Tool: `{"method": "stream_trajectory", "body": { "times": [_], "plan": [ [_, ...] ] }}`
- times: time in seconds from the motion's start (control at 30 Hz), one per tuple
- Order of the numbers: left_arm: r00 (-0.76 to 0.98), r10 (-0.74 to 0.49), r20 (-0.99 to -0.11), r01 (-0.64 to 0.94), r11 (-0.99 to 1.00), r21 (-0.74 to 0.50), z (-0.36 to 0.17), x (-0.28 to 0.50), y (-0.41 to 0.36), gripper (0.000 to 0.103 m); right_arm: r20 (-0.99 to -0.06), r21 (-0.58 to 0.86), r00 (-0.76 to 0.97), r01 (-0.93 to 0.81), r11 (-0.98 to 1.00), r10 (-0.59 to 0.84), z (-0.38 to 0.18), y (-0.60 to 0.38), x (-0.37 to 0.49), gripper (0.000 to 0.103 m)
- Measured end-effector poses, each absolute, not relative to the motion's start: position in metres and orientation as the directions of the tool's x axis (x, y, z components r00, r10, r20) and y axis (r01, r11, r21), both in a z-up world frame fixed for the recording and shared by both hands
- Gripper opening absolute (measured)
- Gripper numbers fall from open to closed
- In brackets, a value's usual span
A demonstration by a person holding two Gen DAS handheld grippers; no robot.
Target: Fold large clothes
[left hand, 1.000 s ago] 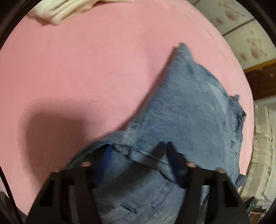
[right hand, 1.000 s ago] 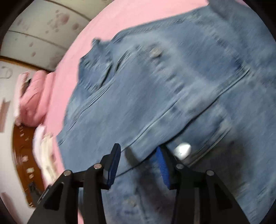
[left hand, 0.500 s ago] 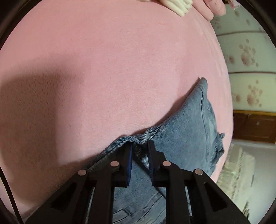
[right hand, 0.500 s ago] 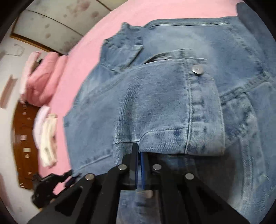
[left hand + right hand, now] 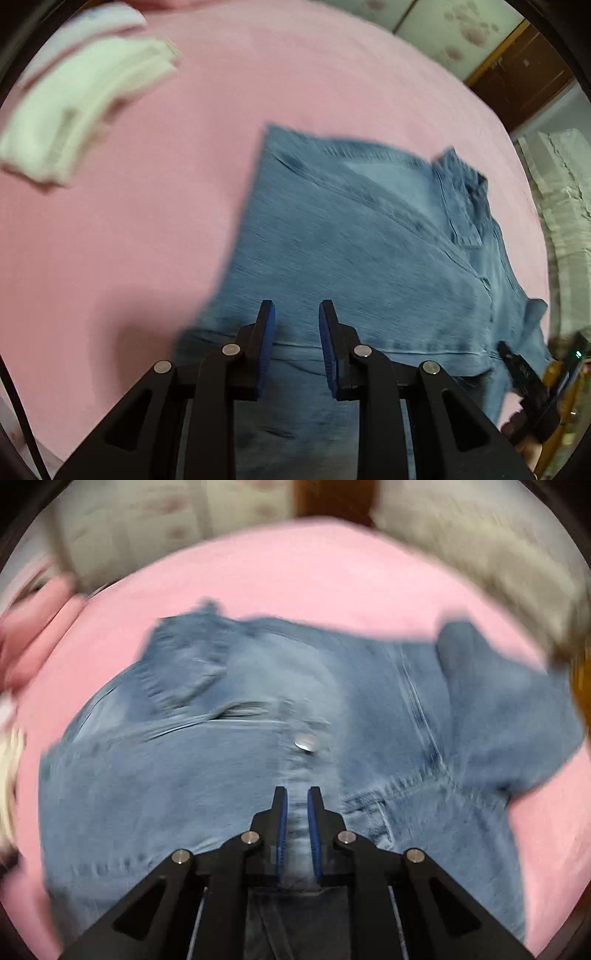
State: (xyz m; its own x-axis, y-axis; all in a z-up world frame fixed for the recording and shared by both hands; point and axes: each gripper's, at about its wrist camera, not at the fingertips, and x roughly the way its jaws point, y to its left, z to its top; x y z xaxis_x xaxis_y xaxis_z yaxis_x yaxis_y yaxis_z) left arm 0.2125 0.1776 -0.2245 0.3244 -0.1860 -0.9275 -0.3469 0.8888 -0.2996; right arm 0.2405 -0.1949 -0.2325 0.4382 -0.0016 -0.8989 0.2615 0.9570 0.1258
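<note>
A blue denim jacket (image 5: 369, 251) lies folded on the pink bedspread (image 5: 129, 240). My left gripper (image 5: 295, 314) is open and empty above the jacket's near edge. In the right wrist view the jacket (image 5: 184, 775) fills the middle, with a metal button (image 5: 306, 742) on its front placket. My right gripper (image 5: 297, 797) hovers over the placket with its jaws a narrow gap apart and nothing between them. Both views are motion-blurred.
A folded white garment (image 5: 74, 122) lies at the far left of the bed. A pink pillow (image 5: 33, 635) sits at the left in the right wrist view. The other gripper (image 5: 528, 384) shows at the jacket's right edge. Wooden furniture (image 5: 524, 77) and patterned wall stand beyond the bed.
Both grippers have let go of the denim and opened, the left wider than the right. Both have pulled back and up, so more of the jacket and bed shows.
</note>
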Motion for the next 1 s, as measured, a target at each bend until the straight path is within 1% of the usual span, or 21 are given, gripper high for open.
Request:
{"method": "stream_trajectory", "body": {
  "times": [0.03,0.07,0.1,0.13,0.2,0.23,0.27,0.33,0.4,0.47,0.5,0.57,0.6,0.67,0.7,0.77,0.83,0.9,0.93,0.97,1.0],
  "plan": [
    [0.306,-0.199,-0.931,-0.349,0.886,-0.304,-0.23,0.206,0.171,0.021,-0.924,0.223,0.373,0.349,0.91,0.084,-0.244,-0.216,0.247,0.011],
    [0.293,-0.21,-0.933,-0.352,0.883,-0.31,-0.233,0.21,0.166,0.021,-0.929,0.274,0.345,0.394,0.877,0.135,-0.251,-0.227,0.246,0.011],
    [0.28,-0.224,-0.933,-0.35,0.881,-0.317,-0.237,0.213,0.159,0.022,-0.929,0.31,0.327,0.426,0.85,0.175,-0.256,-0.238,0.243,0.013],
    [0.274,-0.231,-0.934,-0.347,0.882,-0.32,-0.241,0.211,0.154,0.023,-0.929,0.325,0.317,0.45,0.832,0.191,-0.259,-0.249,0.24,0.018],
    [0.256,-0.236,-0.937,-0.335,0.888,-0.315,-0.245,0.21,0.143,0.024,-0.926,0.338,0.314,0.442,0.831,0.209,-0.259,-0.258,0.235,0.051],
    [0.245,-0.24,-0.939,-0.328,0.891,-0.313,-0.252,0.212,0.137,0.024,-0.913,0.377,0.324,0.428,0.821,0.25,-0.259,-0.259,0.232,0.06],
    [0.231,-0.24,-0.943,-0.324,0.895,-0.307,-0.254,0.211,0.135,0.025,-0.904,0.401,0.327,0.421,0.814,0.276,-0.258,-0.259,0.231,0.062],
    [0.204,-0.227,-0.952,-0.323,0.903,-0.284,-0.261,0.212,0.13,0.025,-0.903,0.405,0.316,0.397,0.824,0.291,-0.257,-0.255,0.232,0.062],
    [0.18,-0.219,-0.959,-0.325,0.907,-0.268,-0.267,0.21,0.13,0.025,-0.92,0.364,0.277,0.333,0.87,0.279,-0.26,-0.238,0.236,0.062],
    [0.173,-0.208,-0.963,-0.33,0.909,-0.255,-0.269,0.208,0.131,0.025,-0.93,0.321,0.269,0.261,0.911,0.251,-0.263,-0.224,0.243,0.058],
    [0.174,-0.205,-0.963,-0.332,0.909,-0.253,-0.269,0.207,0.132,0.025,-0.932,0.309,0.266,0.238,0.921,0.245,-0.263,-0.218,0.245,0.039],
    [0.177,-0.205,-0.963,-0.337,0.906,-0.255,-0.269,0.204,0.134,0.025,-0.939,0.274,0.271,0.223,0.936,0.21,-0.261,-0.214,0.249,0.013],
    [0.177,-0.205,-0.963,-0.337,0.906,-0.255,-0.268,0.203,0.134,0.025,-0.928,0.298,0.292,0.206,0.932,0.232,-0.257,-0.213,0.249,0.013],
    [0.165,-0.191,-0.968,-0.338,0.911,-0.237,-0.27,0.201,0.137,0.026,-0.91,0.275,0.363,0.166,0.947,0.2,-0.236,-0.21,0.247,0.013],
    [0.15,-0.173,-0.973,-0.34,0.915,-0.215,-0.274,0.201,0.137,0.027,-0.893,0.249,0.417,0.136,0.959,0.172,-0.225,-0.207,0.245,0.014],
    [0.129,-0.148,-0.98,-0.347,0.919,-0.185,-0.277,0.199,0.141,0.028,-0.863,0.141,0.5,0.092,0.986,0.077,-0.21,-0.199,0.24,0.017],
    [0.125,-0.139,-0.982,-0.358,0.917,-0.175,-0.28,0.198,0.144,0.028,-0.868,-0.088,0.481,0.097,0.991,-0.125,-0.213,-0.188,0.245,0.044],
    [0.143,-0.12,-0.982,-0.351,0.922,-0.163,-0.278,0.196,0.144,0.028,-0.851,-0.206,0.468,0.116,0.972,-0.237,-0.213,-0.185,0.241,0.046],
    [0.149,-0.108,-0.983,-0.339,0.928,-0.154,-0.276,0.196,0.142,0.028,-0.829,-0.206,0.507,0.116,0.972,-0.237,-0.207,-0.183,0.235,0.046],
    [0.162,-0.1,-0.982,-0.319,0.936,-0.148,-0.274,0.196,0.139,0.028,-0.803,-0.164,0.562,0.108,0.981,-0.196,-0.198,-0.182,0.228,0.046],
    [0.186,-0.123,-0.975,-0.282,0.944,-0.173,-0.27,0.195,0.135,0.027,-0.794,-0.078,0.597,0.084,0.993,-0.113,-0.191,-0.18,0.222,0.046]
  ]
}}
